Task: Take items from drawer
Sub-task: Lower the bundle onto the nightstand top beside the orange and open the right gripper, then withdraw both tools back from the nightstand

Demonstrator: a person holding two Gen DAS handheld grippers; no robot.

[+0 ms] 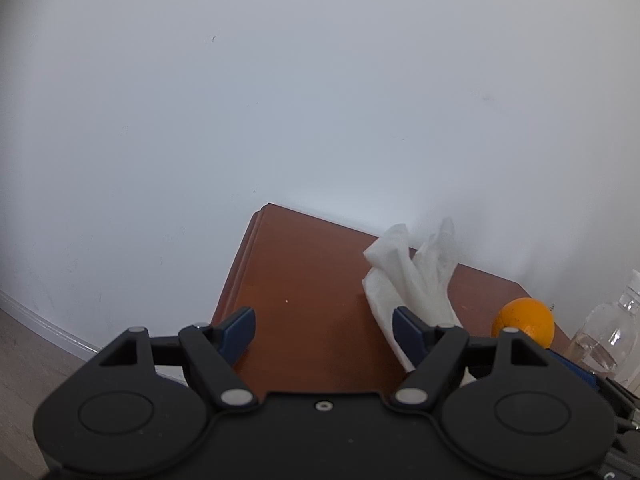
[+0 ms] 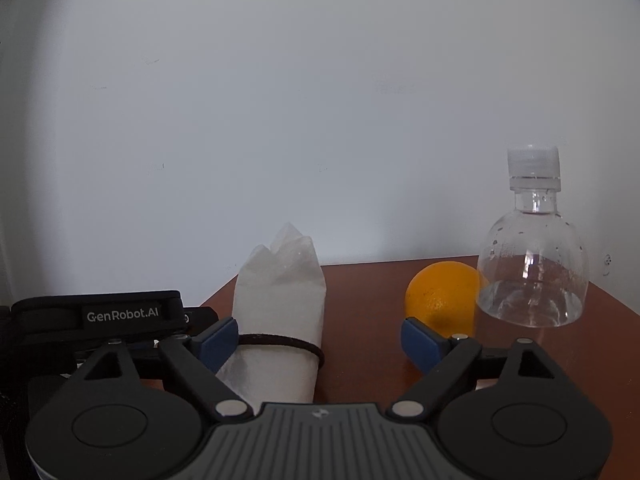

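Black linkage arms and round pivot housings of the right gripper (image 2: 320,338) fill the foreground of its wrist view; a ribbed grey panel sits between the housings. Blue pads (image 2: 420,344) tip both fingers. Jaws stand wide apart and clamp nothing.

Landmark: the napkin (image 2: 280,312), a white, soft, crumpled paper roll lying on the brown table (image 2: 360,340). A thin dark elastic band (image 2: 280,340) circles the napkin low down. The napkin lies between the right gripper's fingers, against or just beside the left-hand pad; contact cannot be confirmed.

Right of the napkin sits the orange (image 2: 440,296), round, with dimpled skin. Right of the orange and in front of it stands the bottle (image 2: 532,264), clear plastic, upright, with a ribbed white cap, droplets on the inner wall and a little clear liquid inside.

Left of the napkin, the left gripper (image 2: 120,316) shows side-on as a black body with white lettering "GenRobot.AI".

In the left wrist view, the left gripper (image 1: 324,330) has its jaws apart with only bare table (image 1: 312,280) between them. The napkin (image 1: 416,276) lies beside and behind its right-hand pad. The table is smooth, glossy wood with a moulded edge, set against a plain white wall (image 1: 280,100).
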